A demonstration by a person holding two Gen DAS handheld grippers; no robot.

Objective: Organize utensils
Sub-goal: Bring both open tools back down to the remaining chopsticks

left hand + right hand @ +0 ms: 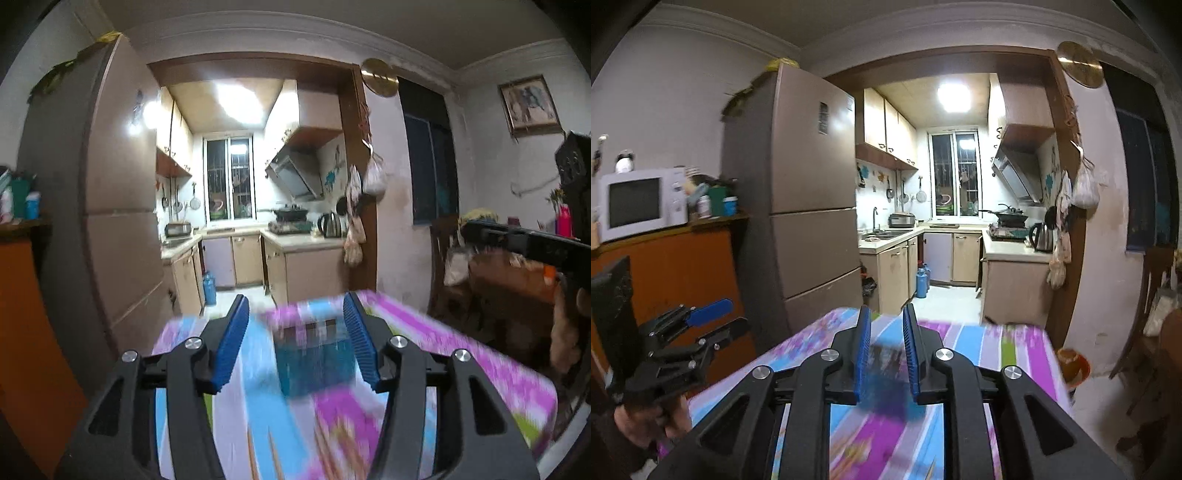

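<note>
Blue-padded fingers of the left gripper (295,310) stand apart with nothing gripped; a blurred teal basket (314,363) sits on the striped table (461,354) beyond them. Right gripper (885,317) is slightly parted, empty, over the same basket.

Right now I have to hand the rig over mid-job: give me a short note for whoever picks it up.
Left tool: open, nothing between its fingers, held over the striped tablecloth.
Right tool: open by a narrow gap, nothing gripped.
Job's things: a dark blue perforated container stands on the table ahead of both tools, blurred in both wrist views. I cannot make out any utensils, in it or on the cloth.
Done: nothing that these views show.
Left: find the utensils and sort them; check the container first once the picture steadies.
</note>
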